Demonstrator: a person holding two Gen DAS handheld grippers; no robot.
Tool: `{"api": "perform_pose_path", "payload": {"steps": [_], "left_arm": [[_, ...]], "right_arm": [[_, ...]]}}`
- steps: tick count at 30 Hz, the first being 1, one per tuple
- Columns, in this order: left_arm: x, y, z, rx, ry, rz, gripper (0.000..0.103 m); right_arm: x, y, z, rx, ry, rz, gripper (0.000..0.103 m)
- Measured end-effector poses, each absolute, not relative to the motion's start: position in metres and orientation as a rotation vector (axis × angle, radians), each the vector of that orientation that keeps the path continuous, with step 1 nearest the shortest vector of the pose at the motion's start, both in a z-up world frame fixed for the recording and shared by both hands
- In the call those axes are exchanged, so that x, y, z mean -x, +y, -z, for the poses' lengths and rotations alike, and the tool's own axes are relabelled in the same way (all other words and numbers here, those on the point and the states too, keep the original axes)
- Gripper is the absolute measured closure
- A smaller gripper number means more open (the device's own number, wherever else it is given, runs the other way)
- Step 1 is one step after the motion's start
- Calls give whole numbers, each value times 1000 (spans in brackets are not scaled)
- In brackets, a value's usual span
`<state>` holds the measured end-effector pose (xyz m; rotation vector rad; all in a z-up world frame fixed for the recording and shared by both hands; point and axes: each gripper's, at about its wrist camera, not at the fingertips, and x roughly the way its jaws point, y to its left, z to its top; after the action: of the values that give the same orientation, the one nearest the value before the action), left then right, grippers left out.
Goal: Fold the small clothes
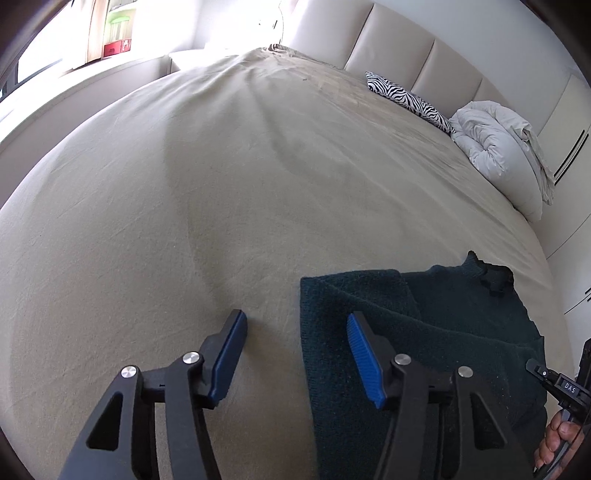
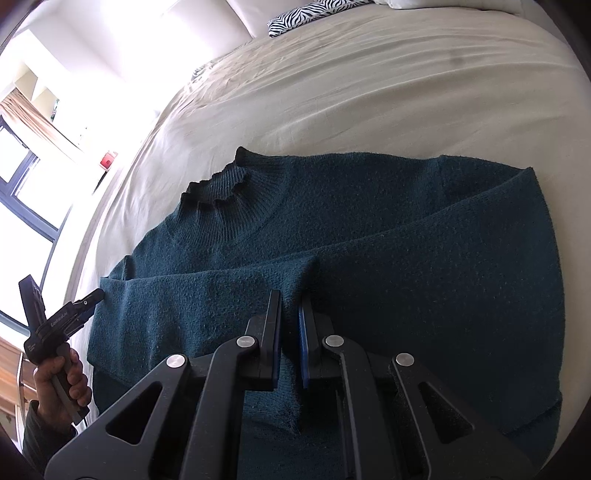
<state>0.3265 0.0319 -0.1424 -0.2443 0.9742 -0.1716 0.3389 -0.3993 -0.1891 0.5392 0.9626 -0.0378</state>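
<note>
A dark teal knit sweater (image 2: 406, 229) lies flat on the beige bed sheet (image 2: 369, 92), collar (image 2: 225, 192) toward the far left, both sleeves folded across the body. My right gripper (image 2: 290, 314) is shut on a raised fold of sleeve fabric at the middle of the sweater. In the left wrist view the sweater (image 1: 443, 332) lies at the lower right. My left gripper (image 1: 295, 339) is open and empty, hovering over the sweater's left edge, one finger above the sheet (image 1: 221, 184), the other above the knit. The left gripper also shows in the right wrist view (image 2: 88, 299) beside the sleeve's end.
A zebra-print pillow (image 1: 410, 99) and a bunched white duvet (image 1: 498, 147) lie by the padded headboard (image 1: 406, 48). The pillow also shows in the right wrist view (image 2: 306, 14). A bright window and curtain are beyond the bed's far side (image 2: 33, 155).
</note>
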Motion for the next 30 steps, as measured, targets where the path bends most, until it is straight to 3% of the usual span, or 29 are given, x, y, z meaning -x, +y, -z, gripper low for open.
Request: {"api": "perform_pose_path", "payload": {"steps": [2, 4, 5, 6, 19, 22, 24, 27, 30], "left_arm": [[-329, 31, 144, 231, 966, 169, 51], [-328, 29, 145, 220, 952, 174, 65], [-328, 28, 147, 219, 956, 188, 81], [-329, 26, 149, 208, 960, 193, 88], [-316, 30, 133, 139, 964, 146, 100], [-307, 44, 123, 205, 978, 156, 95], [-297, 46, 118, 217, 979, 173, 70], [-282, 30, 115, 163, 997, 216, 44], [-268, 13, 127, 75, 1039, 211, 43]], "right_arm": [[-338, -400, 190, -530, 963, 46, 97], [-338, -403, 194, -534, 966, 53, 97], [-338, -404, 196, -539, 968, 56, 97], [-338, -404, 197, -542, 969, 58, 97], [-339, -414, 200, -593, 944, 95, 96], [-330, -419, 195, -653, 937, 87, 94], [-322, -419, 188, -658, 932, 69, 93], [-310, -411, 178, -629, 920, 30, 91], [-305, -398, 184, -618, 968, 12, 91]]}}
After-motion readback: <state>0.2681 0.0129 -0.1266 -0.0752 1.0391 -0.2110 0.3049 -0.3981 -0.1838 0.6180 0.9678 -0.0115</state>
